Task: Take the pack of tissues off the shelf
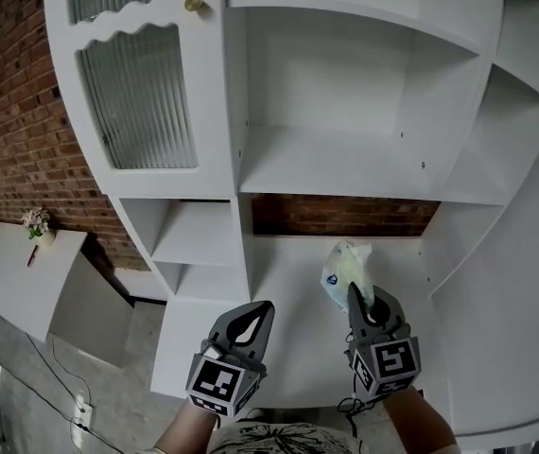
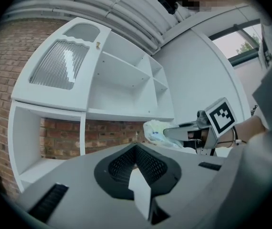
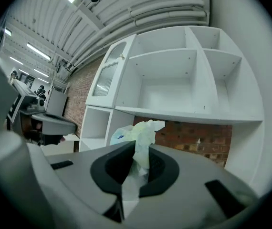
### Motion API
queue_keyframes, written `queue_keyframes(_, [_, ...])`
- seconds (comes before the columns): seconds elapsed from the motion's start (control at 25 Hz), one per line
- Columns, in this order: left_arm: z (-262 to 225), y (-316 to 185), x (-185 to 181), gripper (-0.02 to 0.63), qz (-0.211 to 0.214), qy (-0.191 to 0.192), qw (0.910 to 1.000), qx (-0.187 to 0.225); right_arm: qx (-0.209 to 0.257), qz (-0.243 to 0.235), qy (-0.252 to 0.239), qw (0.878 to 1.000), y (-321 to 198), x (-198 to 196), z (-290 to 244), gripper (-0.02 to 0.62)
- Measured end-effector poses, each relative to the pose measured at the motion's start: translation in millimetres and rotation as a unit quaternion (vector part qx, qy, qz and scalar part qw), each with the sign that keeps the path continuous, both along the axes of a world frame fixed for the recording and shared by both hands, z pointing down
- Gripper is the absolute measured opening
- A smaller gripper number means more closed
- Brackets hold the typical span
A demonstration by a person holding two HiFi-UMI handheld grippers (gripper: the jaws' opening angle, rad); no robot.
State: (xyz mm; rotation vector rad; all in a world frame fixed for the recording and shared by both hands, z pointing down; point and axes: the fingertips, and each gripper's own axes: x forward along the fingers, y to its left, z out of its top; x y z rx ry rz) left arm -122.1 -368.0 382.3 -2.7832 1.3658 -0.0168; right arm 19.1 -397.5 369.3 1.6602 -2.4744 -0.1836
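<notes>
We see right gripper [image 1: 356, 297] fingers clamping pack of tissues [image 1: 345, 269], clear only in right gripper view | pack long axis near-far | left gripper [image 1: 258, 316] fingers closed, empty

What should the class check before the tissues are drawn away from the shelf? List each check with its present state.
1. Right gripper is shut on the tissues: ok. The right gripper view shows the wrapper pinched between its jaws.
2. The grip takes the pack itself and not only loose wrapper: cannot tell.
3. The tissues are lifted off the shelf: cannot tell. No view shows a gap under them.
4. Left gripper is out of the way: ok. It is shut on nothing, to the left of the tissues.
5. The way back is free: ok. Nothing stands between the tissues and the shelf's front edge.
</notes>
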Motion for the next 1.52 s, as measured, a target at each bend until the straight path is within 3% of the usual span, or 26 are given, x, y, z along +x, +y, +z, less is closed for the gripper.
queue_keyframes(0.28, [18.1,2.1,1.0,0.014,-0.008,-0.007,0.9999,-0.013,-0.026,0.01,-0.019,0.999,19.3,6.4,50.5,0.015])
queue_keyframes(0.88, [23.0,-15.5,8.2,0.014,-0.018,-0.019,0.9996,-0.012,-0.005,-0.005,-0.037,0.999,12.1,2.4,42.8,0.009])
queue_keyframes(1.12, [28.9,-20.1,8.6,0.014,-0.021,-0.023,0.9989,-0.036,-0.012,-0.013,-0.035,0.999,8.2,-0.6,46.5,0.008])
queue_keyframes(1.32, [26.6,-26.7,7.2,0.014,-0.027,-0.02,0.9993,-0.018,-0.021,-0.02,-0.035,0.999,3.6,-3.4,49.0,0.008])
queue_keyframes(1.52, [30.9,-29.0,5.8,0.014,-0.029,-0.024,0.9989,-0.027,-0.036,-0.024,-0.038,0.998,1.1,-5.3,53.0,0.008])
